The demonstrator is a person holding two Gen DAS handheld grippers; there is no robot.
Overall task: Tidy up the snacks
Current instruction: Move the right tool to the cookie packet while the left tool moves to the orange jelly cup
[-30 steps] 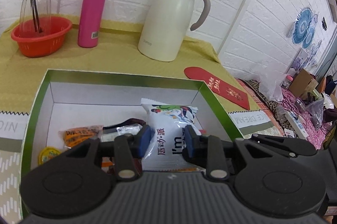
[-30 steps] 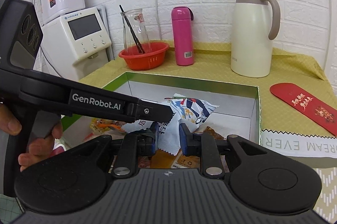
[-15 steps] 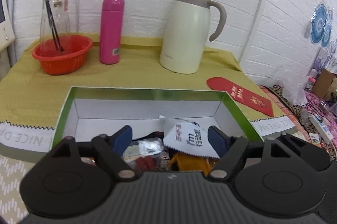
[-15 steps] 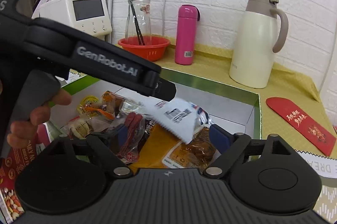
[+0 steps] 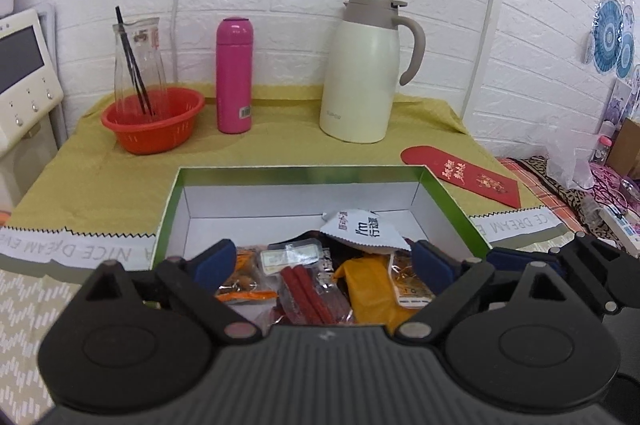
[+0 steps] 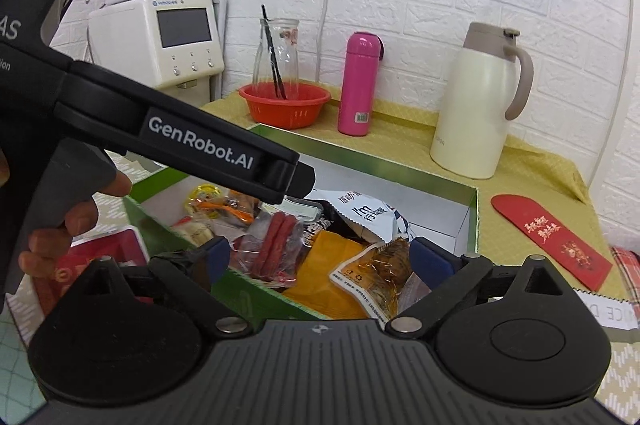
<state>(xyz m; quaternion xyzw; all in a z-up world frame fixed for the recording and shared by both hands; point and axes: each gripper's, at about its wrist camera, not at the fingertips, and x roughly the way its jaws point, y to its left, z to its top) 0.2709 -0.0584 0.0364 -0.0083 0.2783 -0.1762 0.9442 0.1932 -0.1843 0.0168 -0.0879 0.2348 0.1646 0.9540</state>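
Note:
A green-rimmed box (image 5: 172,209) with white inner walls holds several snack packets. A white packet with black lettering (image 5: 366,231) lies on top of the pile, with red sausage sticks (image 5: 316,291) and an orange packet (image 5: 368,289) beside it. My left gripper (image 5: 322,263) is open and empty above the box's near side. My right gripper (image 6: 320,257) is open and empty above the same pile: white packet (image 6: 368,215), sausages (image 6: 276,239), orange packet (image 6: 332,265), box (image 6: 472,221). The left tool's body (image 6: 192,145) crosses the right wrist view.
On the yellow cloth behind the box stand a red basket with a glass jar (image 5: 152,119), a pink flask (image 5: 234,75) and a cream jug (image 5: 366,73). A red envelope (image 5: 460,175) lies to the right. A white appliance (image 6: 160,41) stands at the left.
Both grippers opened and let go of the white packet, which now lies on the pile. Both grippers then pulled back and up from the box.

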